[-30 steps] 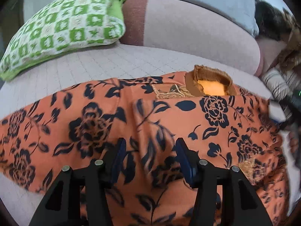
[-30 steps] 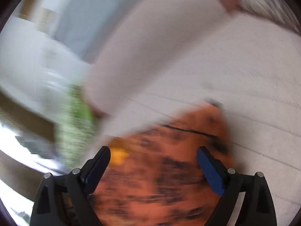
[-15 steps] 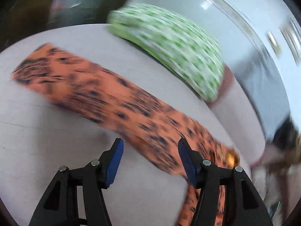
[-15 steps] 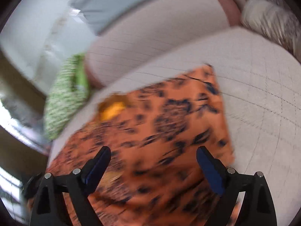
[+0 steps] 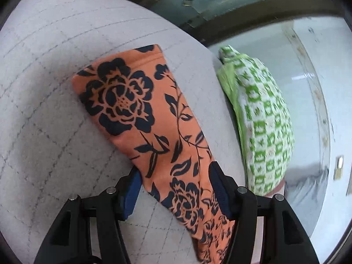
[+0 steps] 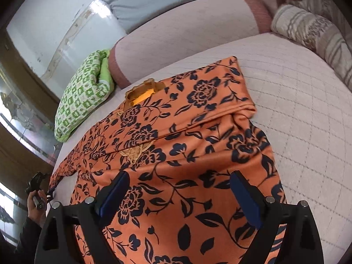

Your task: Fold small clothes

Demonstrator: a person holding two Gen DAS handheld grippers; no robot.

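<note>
An orange top with a dark flower print point(image 6: 198, 149) lies spread on a pale quilted bed point(image 6: 308, 114), its collar point(image 6: 143, 92) towards the bolster. In the left wrist view one long sleeve point(image 5: 140, 114) runs away to its cuff. My left gripper point(image 5: 173, 189) hovers open over that sleeve, which passes between the fingers; the pads do not press it. My right gripper point(image 6: 178, 195) stands wide open above the lower body of the top, holding nothing. At the far left of the right wrist view a hand point(image 6: 35, 206) holds the left gripper by the sleeve end.
A green and white checked pillow point(image 5: 261, 127) lies just past the sleeve, also seen as the checked pillow point(image 6: 83, 96). A pink bolster point(image 6: 187, 35) runs along the back, and striped cushions point(image 6: 312, 26) sit at the right. The bed's edge point(image 5: 187, 33) is near the cuff.
My left gripper has swung from over the body of the top out along the sleeve and rolled. My right gripper has drawn back, so more of the top shows.
</note>
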